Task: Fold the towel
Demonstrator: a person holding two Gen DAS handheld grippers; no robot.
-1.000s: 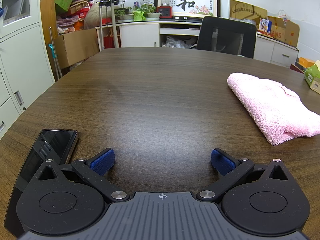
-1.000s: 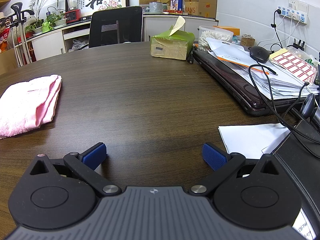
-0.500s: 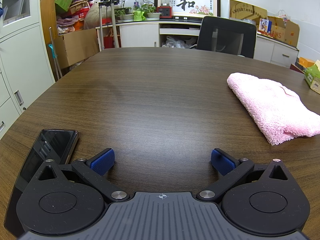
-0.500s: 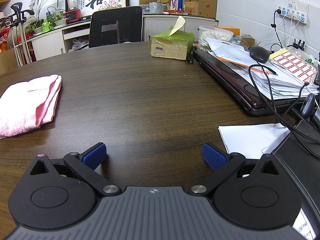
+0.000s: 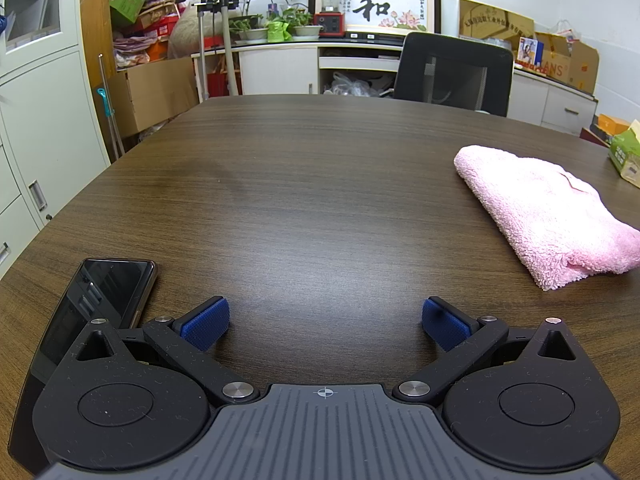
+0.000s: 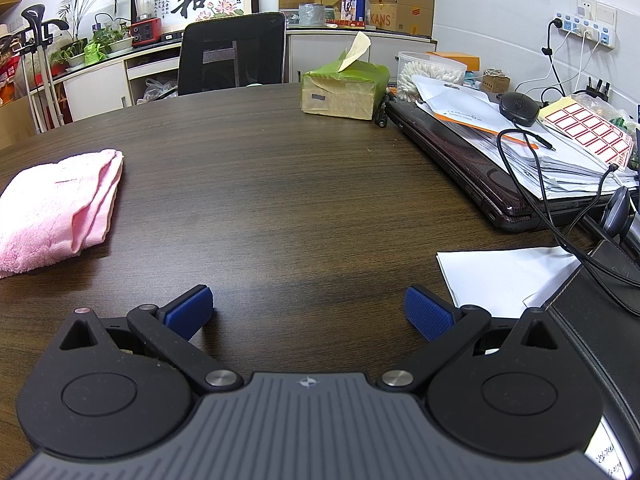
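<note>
A pink towel (image 5: 548,212) lies folded into a thick oblong on the dark wooden table (image 5: 312,184). It sits at the right in the left wrist view and at the left in the right wrist view (image 6: 56,208), so it lies between the two grippers. My left gripper (image 5: 325,322) is open and empty, low over the table, well left of the towel. My right gripper (image 6: 308,312) is open and empty, low over the table, right of the towel.
A black phone (image 5: 96,300) lies by the left gripper's left finger. A green tissue box (image 6: 344,90), a laptop (image 6: 480,164) under papers, cables and a white sheet (image 6: 500,276) crowd the right side. An office chair (image 5: 452,72) stands at the far edge.
</note>
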